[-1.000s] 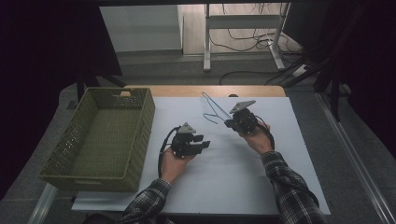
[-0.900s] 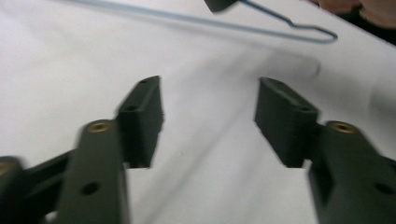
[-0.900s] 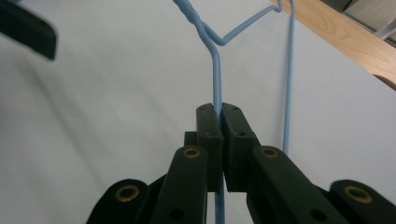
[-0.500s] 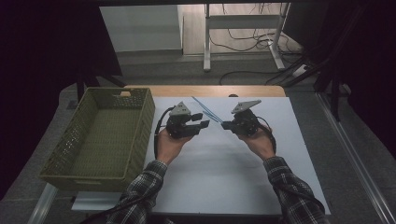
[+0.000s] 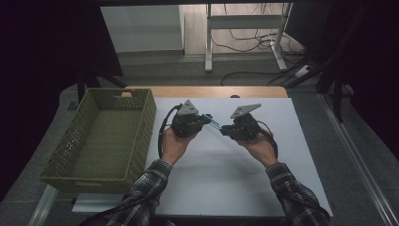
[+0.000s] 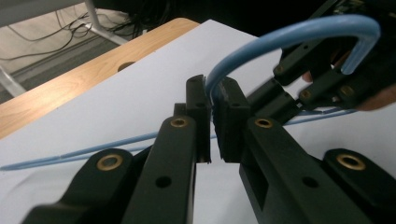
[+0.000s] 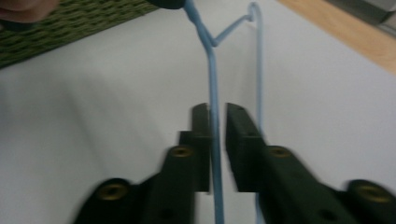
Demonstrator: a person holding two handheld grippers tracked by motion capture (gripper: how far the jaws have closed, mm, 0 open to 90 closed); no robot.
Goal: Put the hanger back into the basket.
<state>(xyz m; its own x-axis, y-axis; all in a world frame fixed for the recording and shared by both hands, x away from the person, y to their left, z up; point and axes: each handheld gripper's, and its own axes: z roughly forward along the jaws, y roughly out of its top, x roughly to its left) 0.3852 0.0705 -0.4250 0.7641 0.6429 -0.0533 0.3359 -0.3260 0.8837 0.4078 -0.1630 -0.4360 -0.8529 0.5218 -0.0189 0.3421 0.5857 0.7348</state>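
A thin light blue wire hanger hangs in the air between my two grippers, above the white table sheet. My left gripper has just closed and is shut on the wire below its curved hook; in the left gripper view its pads pinch the wire. My right gripper faces it from the right. Its jaws have just been opening. In the right gripper view a straight run of wire passes between them, with a gap on one side.
A green woven basket stands at the left of the sheet, with nothing in it. A wooden table edge runs along the back. Beyond it are a metal stand and floor cables.
Both hands have risen and drawn closer together above the sheet. The hanger has come up off the table with them.
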